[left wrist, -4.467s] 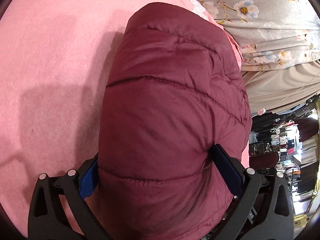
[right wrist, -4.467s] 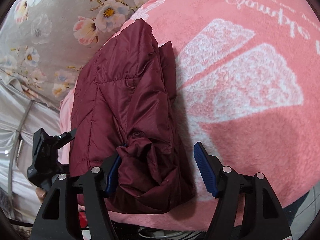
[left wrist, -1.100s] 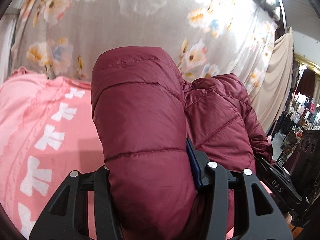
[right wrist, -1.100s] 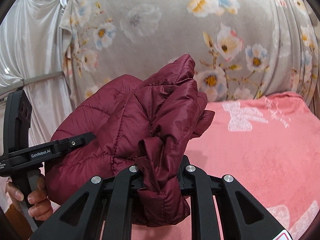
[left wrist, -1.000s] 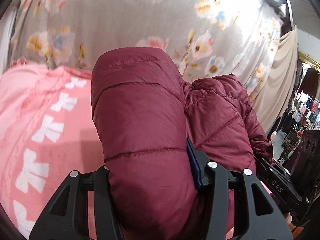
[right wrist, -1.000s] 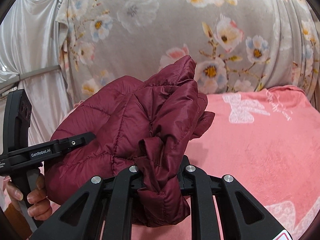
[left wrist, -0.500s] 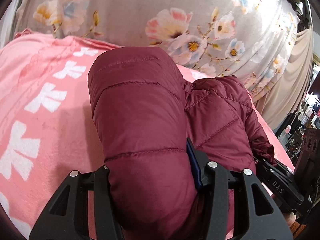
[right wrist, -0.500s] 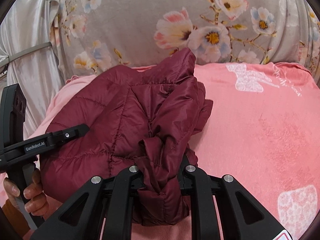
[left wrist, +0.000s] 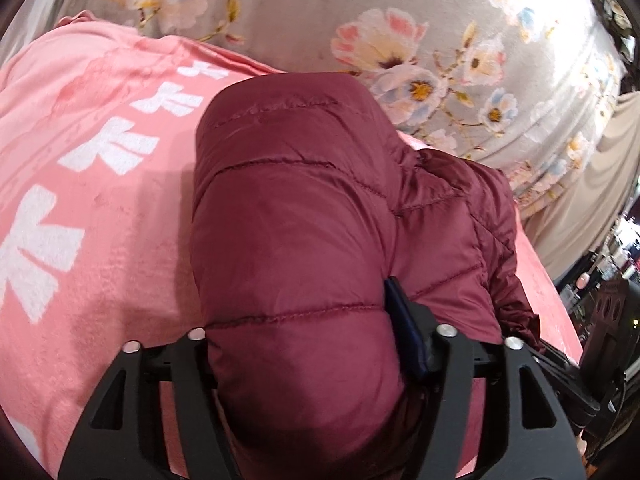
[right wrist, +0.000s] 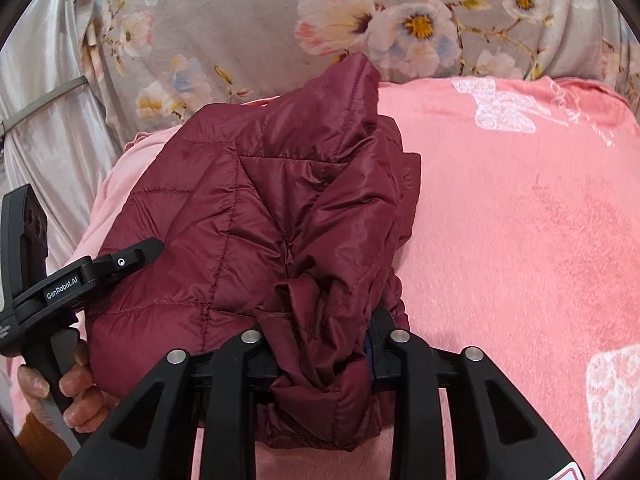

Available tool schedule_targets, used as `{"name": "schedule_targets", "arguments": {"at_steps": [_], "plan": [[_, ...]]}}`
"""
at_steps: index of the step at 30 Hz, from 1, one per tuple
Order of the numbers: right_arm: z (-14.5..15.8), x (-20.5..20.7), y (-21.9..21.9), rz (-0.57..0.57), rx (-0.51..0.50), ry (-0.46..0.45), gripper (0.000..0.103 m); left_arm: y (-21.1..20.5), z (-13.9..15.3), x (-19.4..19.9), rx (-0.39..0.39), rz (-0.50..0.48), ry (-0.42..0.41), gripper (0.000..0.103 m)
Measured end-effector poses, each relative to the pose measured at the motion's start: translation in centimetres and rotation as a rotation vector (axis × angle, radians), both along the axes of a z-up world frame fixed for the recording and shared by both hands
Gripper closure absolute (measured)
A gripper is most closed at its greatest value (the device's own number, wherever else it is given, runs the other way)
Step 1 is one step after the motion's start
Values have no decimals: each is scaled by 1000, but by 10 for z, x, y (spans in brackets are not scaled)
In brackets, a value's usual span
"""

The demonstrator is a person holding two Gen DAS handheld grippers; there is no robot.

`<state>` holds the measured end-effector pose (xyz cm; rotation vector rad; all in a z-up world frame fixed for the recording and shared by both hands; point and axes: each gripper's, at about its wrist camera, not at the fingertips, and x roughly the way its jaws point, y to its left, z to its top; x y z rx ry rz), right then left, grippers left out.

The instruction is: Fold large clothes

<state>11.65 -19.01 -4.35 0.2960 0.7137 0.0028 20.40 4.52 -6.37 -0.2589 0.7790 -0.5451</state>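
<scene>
Left tool (left wrist: 308, 340): jaws clamped on a thick, smooth roll of the maroon puffer jacket (left wrist: 296, 240); black frame, blue pad visible on the right finger, left pad buried in fabric. Right tool (right wrist: 320, 340): jaws closed nearly together on a crumpled, pleated bunch of the same jacket (right wrist: 260, 216).

Jacket is glossy nylon, quilted in horizontal stitched channels, folded into a rounded bundle. It's held between both tools, over the pink fleece blanket (right wrist: 520, 240); can't tell if its underside touches it.

Blanket is plush, matte, with white bow and butterfly prints. Behind it hangs a grey floral curtain (right wrist: 280, 12), soft vertical folds, satin sheen at its left edge. Left hand (right wrist: 60, 392) grips the left tool's handle.
</scene>
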Motion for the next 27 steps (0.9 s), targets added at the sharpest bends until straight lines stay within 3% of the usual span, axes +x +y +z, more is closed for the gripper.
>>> {"name": "schedule_targets", "arguments": {"at_steps": [6,8,12,15,18,22,27], "plan": [[17,-39,-21,-21,46,0,48,10,18,-19,62,86,12,28],[27,-60,-28,-53,38,-27,47,19,32,-38,82,118,-17,28],[46,-78,-22,-32,-25,-57,60,24,54,-82,140,108,-69,28],[56,-78,-9,20,-64,-66,81,17,57,-117,202,50,-94,28],[57,-72,5,56,-98,-61,95,11,45,-138,261,30,-74,28],[53,-58,19,82,-124,-51,101,6,27,-133,352,76,-30,29],[38,-42,17,42,-120,-4,103,12,10,-112,389,140,8,29]]}}
